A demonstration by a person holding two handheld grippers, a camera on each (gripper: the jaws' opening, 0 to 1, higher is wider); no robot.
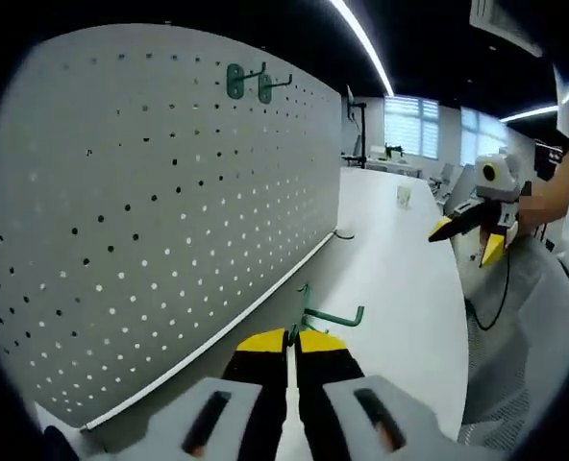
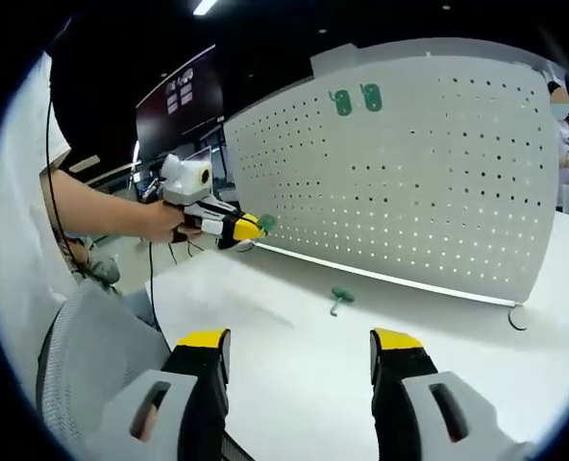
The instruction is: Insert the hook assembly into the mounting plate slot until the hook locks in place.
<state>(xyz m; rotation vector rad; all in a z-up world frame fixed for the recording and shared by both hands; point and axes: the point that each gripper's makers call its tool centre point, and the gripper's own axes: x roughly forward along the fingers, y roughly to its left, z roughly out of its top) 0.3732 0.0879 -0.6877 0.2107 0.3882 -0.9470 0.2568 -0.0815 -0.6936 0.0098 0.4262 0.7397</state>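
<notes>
1. The left gripper [image 1: 292, 338] has its jaws together, clamped on a green hook [image 1: 331, 315], just in front of the pegboard [image 1: 169, 192] at the bench's back edge.
2. The right gripper [image 2: 302, 338] hovers over the white bench [image 2: 294, 394] with jaws wide apart, holding nothing.
3. Another green hook [image 2: 340, 299] lies on the bench near the pegboard's base.
4. Two mounted hooks [image 2: 355, 99] hang high on the pegboard.

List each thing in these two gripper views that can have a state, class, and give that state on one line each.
Left gripper: shut on a green hook.
Green hook: held, not yet in the pegboard.
Right gripper: open, holding nothing.
Loose green hook: lying on the white table.
Two mounted green hooks: hanging near the top of the pegboard, which stands upright.
</notes>
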